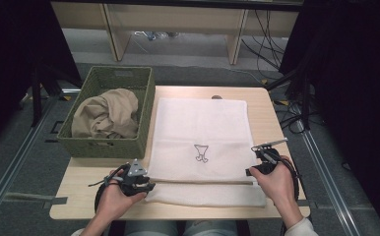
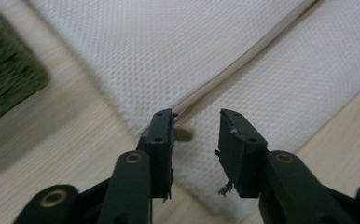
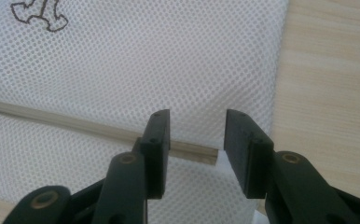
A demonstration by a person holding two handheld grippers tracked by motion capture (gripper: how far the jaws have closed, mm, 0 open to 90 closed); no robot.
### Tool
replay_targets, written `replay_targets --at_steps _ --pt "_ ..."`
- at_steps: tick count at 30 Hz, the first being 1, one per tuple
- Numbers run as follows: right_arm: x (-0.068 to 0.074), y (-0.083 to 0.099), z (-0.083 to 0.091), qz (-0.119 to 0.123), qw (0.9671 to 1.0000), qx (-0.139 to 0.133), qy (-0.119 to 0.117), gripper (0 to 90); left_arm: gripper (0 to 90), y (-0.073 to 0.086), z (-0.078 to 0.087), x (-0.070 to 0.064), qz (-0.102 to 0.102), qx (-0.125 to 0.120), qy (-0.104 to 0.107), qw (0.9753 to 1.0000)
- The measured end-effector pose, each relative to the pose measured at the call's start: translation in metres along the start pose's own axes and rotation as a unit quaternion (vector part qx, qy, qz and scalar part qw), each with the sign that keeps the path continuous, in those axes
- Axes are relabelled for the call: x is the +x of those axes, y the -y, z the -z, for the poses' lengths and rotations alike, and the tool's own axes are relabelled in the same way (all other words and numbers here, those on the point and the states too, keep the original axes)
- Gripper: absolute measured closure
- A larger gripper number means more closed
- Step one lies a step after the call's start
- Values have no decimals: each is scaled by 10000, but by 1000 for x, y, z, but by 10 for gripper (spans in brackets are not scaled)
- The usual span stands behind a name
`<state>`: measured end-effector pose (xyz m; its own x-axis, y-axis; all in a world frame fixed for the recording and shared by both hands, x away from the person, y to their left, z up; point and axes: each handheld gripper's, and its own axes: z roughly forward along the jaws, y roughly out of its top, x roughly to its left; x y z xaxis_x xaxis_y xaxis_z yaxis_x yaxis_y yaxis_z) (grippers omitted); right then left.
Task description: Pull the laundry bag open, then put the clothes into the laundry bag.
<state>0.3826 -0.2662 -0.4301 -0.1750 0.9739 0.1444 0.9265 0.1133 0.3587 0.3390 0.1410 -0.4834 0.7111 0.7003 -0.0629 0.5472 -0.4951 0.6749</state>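
A white mesh laundry bag point(image 1: 200, 132) lies flat on the wooden table point(image 1: 94, 169), with a small dark outline logo point(image 1: 201, 153) and a beige zipper strip point(image 1: 203, 182) near its front edge. My left gripper point(image 1: 146, 186) stands open at the zipper's left end point(image 2: 183, 134), jaws on either side of it. My right gripper point(image 1: 255, 169) is open over the zipper's right end point(image 3: 201, 154). In the right gripper view the mesh point(image 3: 145, 70) spreads ahead, logo point(image 3: 39, 13) at top left.
A green woven basket point(image 1: 148, 110) with a crumpled tan cloth point(image 1: 107, 113) in it sits at the table's back left, close to the bag's left edge. Bare table shows to the bag's right point(image 1: 271, 123). Cables lie on the floor beyond.
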Motion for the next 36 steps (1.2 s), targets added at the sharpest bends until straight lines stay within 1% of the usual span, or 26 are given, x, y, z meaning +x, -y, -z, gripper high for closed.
replay_targets --at_steps 5,6,7,8,9,10,11,12,15,17,18,19,20,21,23,24,25,27,28,29,30,31,32,33,35,36 --pt "7 0 -4 132 9999 21 -110 603 530 -9 0 -6 -42 -456 317 9985" --pt "9 -1 -5 210 9997 2 -149 603 516 -11 0 -7 27 -506 324 9982" --pt "11 -1 -4 175 9996 18 -204 603 506 -14 1 -5 -118 -604 319 9976" --pt "13 -1 -5 278 9992 -28 -280 604 493 -16 2 -5 -107 -636 227 9977" --pt "16 -2 -4 250 9992 -30 -304 605 480 -19 2 -5 -95 -740 286 9968" --pt "18 -3 -4 287 9991 -52 -316 605 470 -22 3 -5 -81 -821 222 9963" --pt "19 -4 -5 394 9984 -110 -389 605 457 -26 3 -5 -91 -980 249 9948" --pt "22 -5 -4 358 9981 -114 -489 603 442 -28 4 -3 -230 -999 261 9944" --pt "28 -10 -4 472 9966 -151 -652 594 388 -30 4 -6 -62 -1340 357 9903" --pt "30 -13 -5 641 9950 -268 -724 590 364 -27 4 -5 -254 -1456 243 9887" --pt "32 -15 -6 701 9942 -305 -751 589 348 -26 4 -4 -312 -1483 203 9882" --pt "36 -17 -4 603 9950 -271 -754 589 335 -26 4 -4 -312 -1483 203 9882" --pt "36 -17 -4 603 9950 -271 -754 589 335 -25 4 -5 -208 -1540 242 9876" --pt "38 -20 -6 801 9931 -365 -769 586 314 -24 4 -5 -337 -1607 190 9862" --pt "39 -21 -8 840 9929 -409 -740 586 313 -24 4 -5 -431 -1660 201 9850" --pt "39 -21 -8 836 9929 -408 -739 586 312 -24 5 -5 -584 -1709 164 9834" --pt "40 -20 -8 737 9940 -326 -746 587 312 -24 5 -7 -463 -1756 180 9832" --pt "41 -19 -7 718 9940 -298 -768 590 308 -25 6 -5 -554 -1838 153 9813" --pt "40 -19 -8 838 9929 -374 -753 590 305 -26 7 -5 -589 -1881 124 9803" --pt "40 -19 -8 933 9919 -366 -782 591 299 -26 8 -5 -470 -1939 153 9798" --pt "41 -19 -9 1025 9908 -393 -795 590 298 -26 8 -5 -434 -1941 145 9799" --pt "44 -19 -9 898 9920 -331 -821 591 292 -26 9 -4 -481 -1931 100 9800" --pt "44 -19 -11 1016 9908 -354 -819 591 288 -25 9 -4 -354 -1918 122 9807" --pt "47 -19 -12 1016 9910 -304 -817 591 288 -26 9 -2 -447 -1920 149 9803" --pt "52 -19 -14 1062 9906 -233 -829 590 289 -26 8 -3 -294 -1877 123 9817" --pt "55 -18 -15 1105 9902 -227 -830 587 290 -27 9 -2 -435 -1855 84 9816"
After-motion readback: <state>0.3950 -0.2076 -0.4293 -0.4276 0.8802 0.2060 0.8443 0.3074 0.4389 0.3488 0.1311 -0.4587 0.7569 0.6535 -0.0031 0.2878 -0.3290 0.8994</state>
